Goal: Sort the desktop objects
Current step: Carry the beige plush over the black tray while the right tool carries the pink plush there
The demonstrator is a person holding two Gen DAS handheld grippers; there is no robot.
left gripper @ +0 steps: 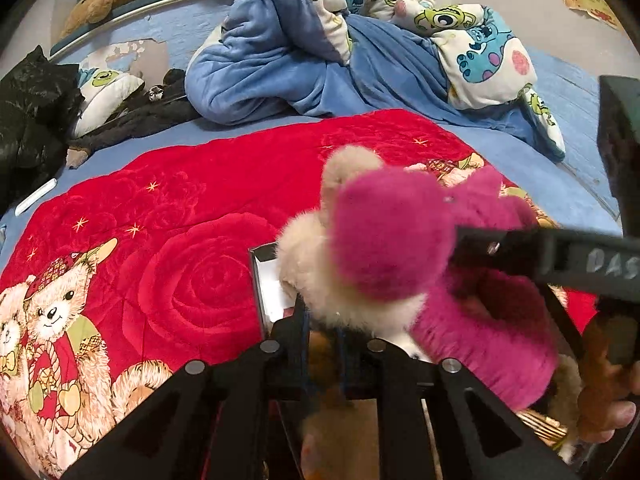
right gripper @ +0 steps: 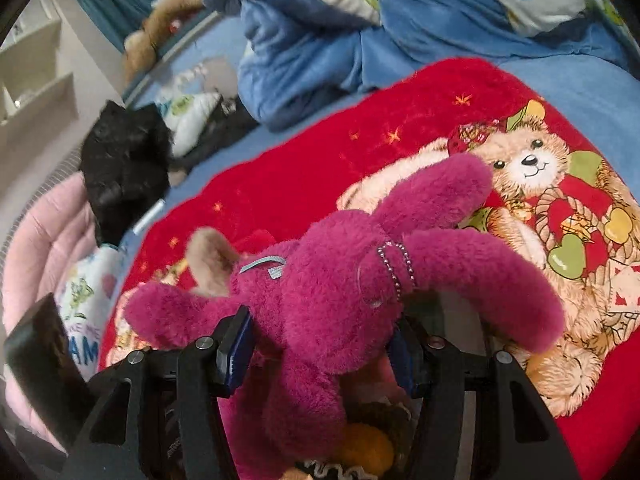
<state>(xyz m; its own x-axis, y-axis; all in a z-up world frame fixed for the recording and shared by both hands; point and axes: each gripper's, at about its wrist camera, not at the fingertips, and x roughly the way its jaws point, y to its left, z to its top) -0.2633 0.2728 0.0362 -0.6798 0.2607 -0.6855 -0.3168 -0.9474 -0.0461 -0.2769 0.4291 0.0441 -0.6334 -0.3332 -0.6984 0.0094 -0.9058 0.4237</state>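
Plush [right gripper: 320, 300], magenta with cream ears, hangs above the red blanket [right gripper: 320, 140], pinched by the body between the right gripper's [right gripper: 320, 348] blue pads [right gripper: 236, 344]; those jaws stand about half open around it and tilt downward. A bead chain [right gripper: 394, 268] circles one limb, which reaches toward 2 o'clock. In the left view the plush [left gripper: 384, 248] fills the centre; the left gripper [left gripper: 324, 344], also pitched down, is nearly closed, and whether it pinches anything I cannot tell. Blue bedding [left gripper: 280, 60] lies at 12 o'clock.
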